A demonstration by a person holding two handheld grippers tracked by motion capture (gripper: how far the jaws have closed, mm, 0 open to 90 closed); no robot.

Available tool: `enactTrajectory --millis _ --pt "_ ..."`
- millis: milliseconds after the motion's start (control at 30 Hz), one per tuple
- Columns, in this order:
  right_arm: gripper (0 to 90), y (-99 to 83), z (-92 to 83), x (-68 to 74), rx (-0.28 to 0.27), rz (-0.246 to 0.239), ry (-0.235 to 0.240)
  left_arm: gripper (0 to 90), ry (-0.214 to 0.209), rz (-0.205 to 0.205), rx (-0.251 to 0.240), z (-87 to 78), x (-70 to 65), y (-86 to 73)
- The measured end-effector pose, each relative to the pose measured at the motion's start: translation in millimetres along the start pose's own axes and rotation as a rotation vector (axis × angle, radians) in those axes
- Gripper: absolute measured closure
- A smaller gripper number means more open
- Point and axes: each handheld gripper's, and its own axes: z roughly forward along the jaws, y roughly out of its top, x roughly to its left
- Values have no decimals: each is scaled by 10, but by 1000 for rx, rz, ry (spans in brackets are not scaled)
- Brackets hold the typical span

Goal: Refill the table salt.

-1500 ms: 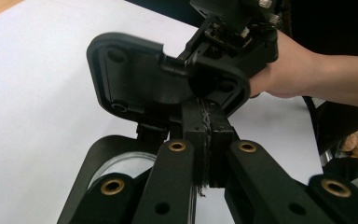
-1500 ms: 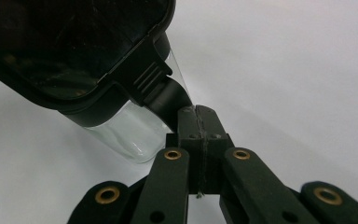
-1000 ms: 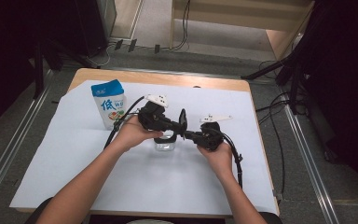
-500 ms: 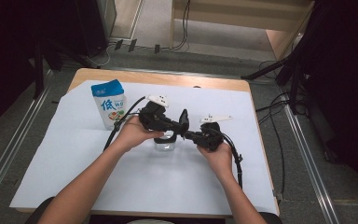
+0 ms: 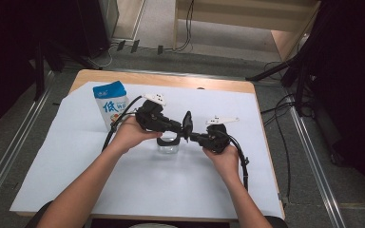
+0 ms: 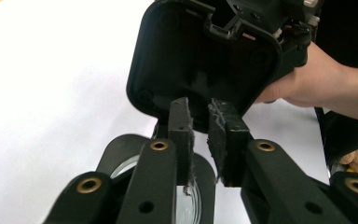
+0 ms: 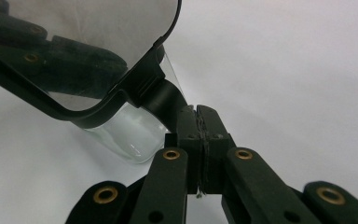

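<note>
- The fingers (image 6: 179, 126) of the left gripper (image 6: 199, 109) stand slightly apart, with a narrow bare gap between their frayed pads; they have just been opening and press on nothing.
- Their tips sit just in front of the lower edge of the black back shell of a mirror (image 6: 200, 51), close to it.
- The fingers (image 7: 212, 126) of the right gripper (image 7: 196, 114) are together, clamped on the short black stalk at the mirror's corner.
- In the right gripper view the mirror (image 7: 88, 28) tilts up and to the left from that stalk, and its glass face reflects the other gripper's dark fingers.
- In the high view the mirror (image 5: 187, 124) stands on edge in the air between the left gripper (image 5: 183, 127) and the right gripper (image 5: 193, 137), above the middle of the white-covered worktop (image 5: 76, 156).
- A clear glass jar (image 5: 169, 146) with a dark ring at its top stands on the worktop just below and beside the mirror; the jar (image 7: 130, 133) shows behind the stalk in the right gripper view.
- The left hand (image 5: 130, 134) and right hand (image 5: 225, 156) each hold a gripper body, facing each other across the jar.
- A blue-and-white pouch (image 5: 110, 104) stands upright near the far left of the worktop, well apart from the jar.
</note>
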Motion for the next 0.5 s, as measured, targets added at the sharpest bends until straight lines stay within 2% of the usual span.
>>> enactTrajectory --millis 100,167,367,467,500 --pt "894 -7 -20 -10 -4 -2 0 676 -10 -11 -2 -69 19 -10" --pt "885 -9 -38 -12 -2 -3 0 576 15 -12 -1 -106 16 -16" --pt "814 -25 -65 4 5 -34 -3 465 26 -28 -20 -217 22 -125" --pt "778 -36 -61 18 12 -45 2 403 1 -31 -32 -276 28 -192" --pt "764 -37 -61 24 15 -51 0 377 14 -26 -27 -297 22 -203"
